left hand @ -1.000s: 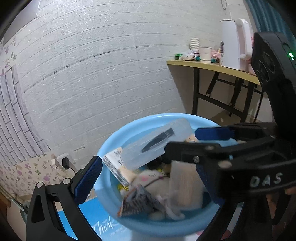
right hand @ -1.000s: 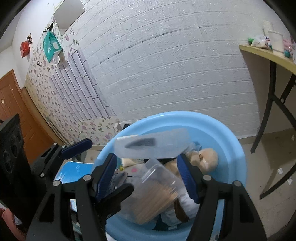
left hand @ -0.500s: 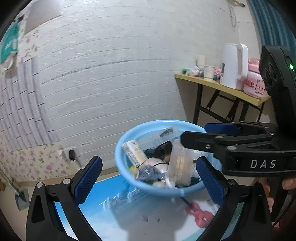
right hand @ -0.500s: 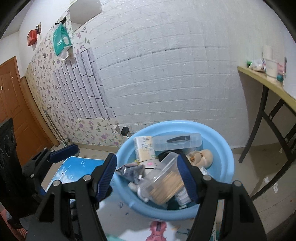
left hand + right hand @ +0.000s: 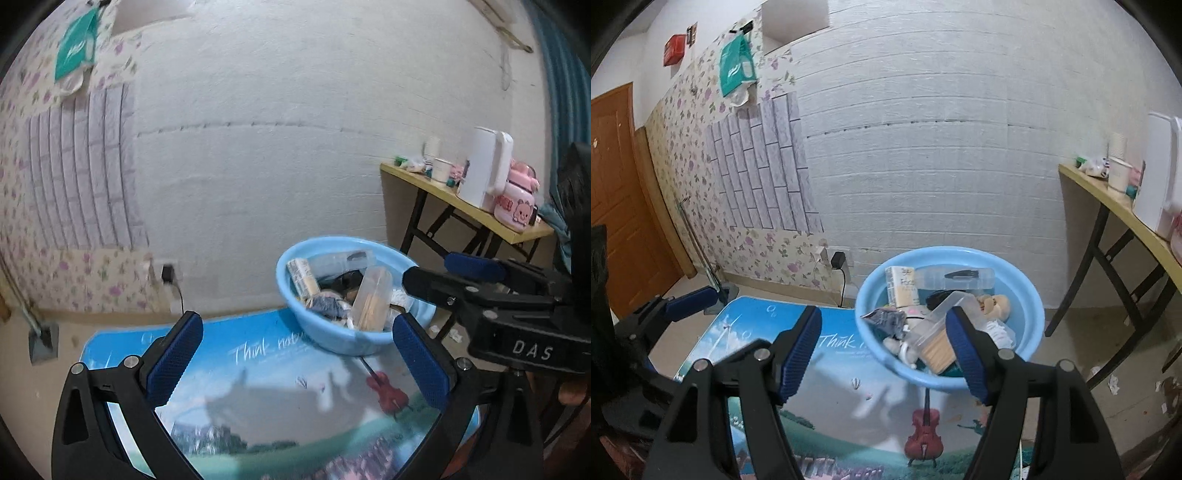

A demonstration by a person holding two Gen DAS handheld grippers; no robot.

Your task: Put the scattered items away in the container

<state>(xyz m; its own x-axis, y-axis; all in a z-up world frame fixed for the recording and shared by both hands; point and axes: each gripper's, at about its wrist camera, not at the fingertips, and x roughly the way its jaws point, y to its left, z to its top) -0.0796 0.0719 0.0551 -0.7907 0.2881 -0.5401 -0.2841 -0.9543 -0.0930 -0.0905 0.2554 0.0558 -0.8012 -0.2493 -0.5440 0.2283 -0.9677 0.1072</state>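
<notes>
Blue plastic basin point(image 5: 1027, 314) sits at the table's point(image 5: 258, 398) far edge, packed: toothpick jar point(image 5: 934, 336), tissue pack point(image 5: 901, 286), clear comb case point(image 5: 955, 277), doll head point(image 5: 995, 303). A second ago it filled my view; now I've drawn both hands back and up. My left tongs point(image 5: 291, 358) and right tongs point(image 5: 884, 354) gape wide, nothing between them. No loose items left on the picture mat; tidying looks done.

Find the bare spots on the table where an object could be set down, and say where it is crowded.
Free: the printed mat between the grippers and the blue basin, around the violin picture. Crowded: inside the basin, piled with items.
</notes>
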